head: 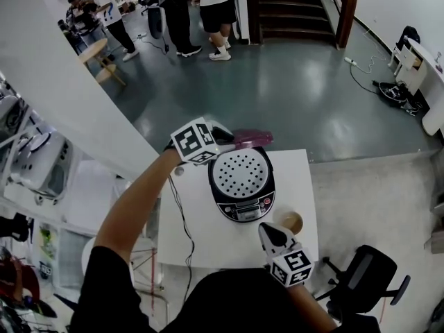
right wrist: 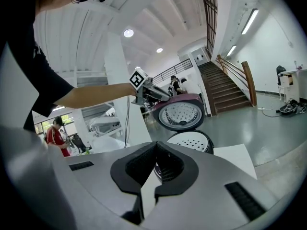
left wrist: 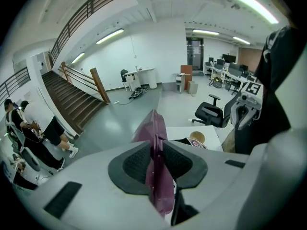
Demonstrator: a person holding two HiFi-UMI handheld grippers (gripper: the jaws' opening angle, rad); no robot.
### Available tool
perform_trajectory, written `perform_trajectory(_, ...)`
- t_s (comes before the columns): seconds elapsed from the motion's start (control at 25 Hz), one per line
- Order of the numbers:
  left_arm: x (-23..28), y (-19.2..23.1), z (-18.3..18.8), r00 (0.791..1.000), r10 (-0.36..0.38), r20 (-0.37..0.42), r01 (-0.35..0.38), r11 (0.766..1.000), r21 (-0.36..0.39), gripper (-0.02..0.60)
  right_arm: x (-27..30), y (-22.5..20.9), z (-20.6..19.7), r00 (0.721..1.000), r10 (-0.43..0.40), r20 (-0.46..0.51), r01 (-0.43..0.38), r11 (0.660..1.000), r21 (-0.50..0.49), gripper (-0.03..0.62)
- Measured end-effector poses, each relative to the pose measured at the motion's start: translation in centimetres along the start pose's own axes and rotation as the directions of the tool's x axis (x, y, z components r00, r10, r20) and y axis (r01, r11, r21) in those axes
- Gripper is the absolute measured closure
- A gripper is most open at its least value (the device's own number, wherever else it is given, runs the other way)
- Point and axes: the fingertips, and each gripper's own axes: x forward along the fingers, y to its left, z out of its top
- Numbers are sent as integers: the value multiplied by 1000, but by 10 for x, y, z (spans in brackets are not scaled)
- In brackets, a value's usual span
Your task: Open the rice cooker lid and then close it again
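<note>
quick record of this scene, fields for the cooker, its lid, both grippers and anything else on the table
rice cooker: on the white table, white perforated tray showing in its top
lid: purple, raised open at the cooker's far side
left gripper: shut on the lid's edge
right gripper: jaws together, nothing between them, over the near part of the table
cup: right of the cooker's front, close to the right gripper
task stage: lid open, not yet closed

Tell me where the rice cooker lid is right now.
In the head view the lid stands open behind the rice cooker, at the far edge of the table, its edge pinched by the left gripper.
</note>
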Motion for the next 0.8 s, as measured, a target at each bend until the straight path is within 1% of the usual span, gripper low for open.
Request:
perform_trajectory(0.24,12,-28,-10,999,-42,3,42,999,-1,499,2,1,-2,1000,7,-8,-7,1000,2,594)
perform_trajectory(0.4,25,-49,-17,997,-63,-38,65,997,40,491,2,1,-1,1000,9,-10,-9,1000,-17,595)
perform_trajectory(0.52,31,-57,-20,997,-60,-55,63,996,62,489,2,1,-2,1000,10,-14,-10,1000,-30,595)
perform_trajectory(0.8,33,-64,-23,998,-36,-48,38,999,36,491,3,-1,-5,1000,14,-20,-14,1000,-21,595)
